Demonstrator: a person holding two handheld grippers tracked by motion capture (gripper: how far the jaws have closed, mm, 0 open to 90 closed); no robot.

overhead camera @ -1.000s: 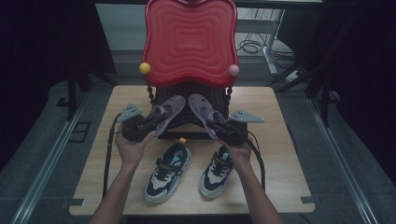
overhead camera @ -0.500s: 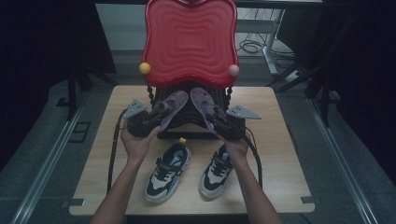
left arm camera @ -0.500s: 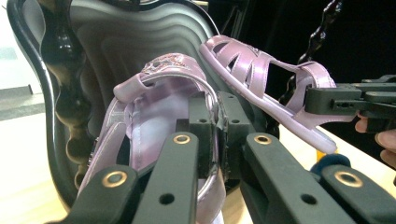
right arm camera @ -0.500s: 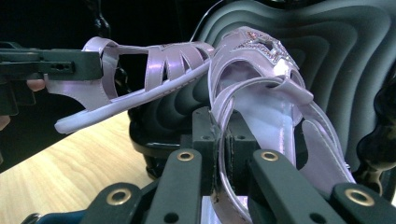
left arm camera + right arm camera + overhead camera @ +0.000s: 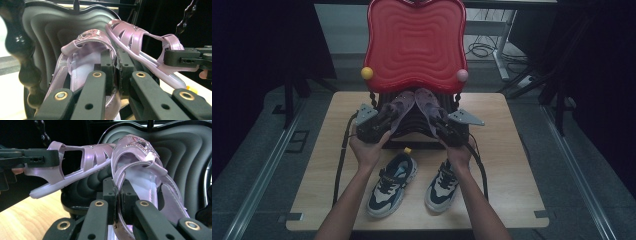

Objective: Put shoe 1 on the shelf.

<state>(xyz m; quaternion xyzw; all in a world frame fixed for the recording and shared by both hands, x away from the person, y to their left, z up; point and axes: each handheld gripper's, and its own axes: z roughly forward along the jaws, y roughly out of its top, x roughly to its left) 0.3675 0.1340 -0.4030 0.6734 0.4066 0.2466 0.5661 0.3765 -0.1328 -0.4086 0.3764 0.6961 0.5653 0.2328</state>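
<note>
High view: two glossy lilac strappy sandals, left sandal [image 5: 396,107] and right sandal [image 5: 426,103], were clamped by the left gripper [image 5: 379,121] and right gripper [image 5: 439,125] over a ridged black seat [image 5: 412,131].

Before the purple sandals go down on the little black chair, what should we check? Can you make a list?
1. Left gripper shut on the left sandal: ok.
2. Right gripper shut on the right sandal: ok.
3. Both sandals over the chair seat: ok.
4. Sandal toes not bumping each other: cannot tell.
5. Seat free underneath: cannot tell.
6. Sneakers out of the way on the table: ok.
</note>
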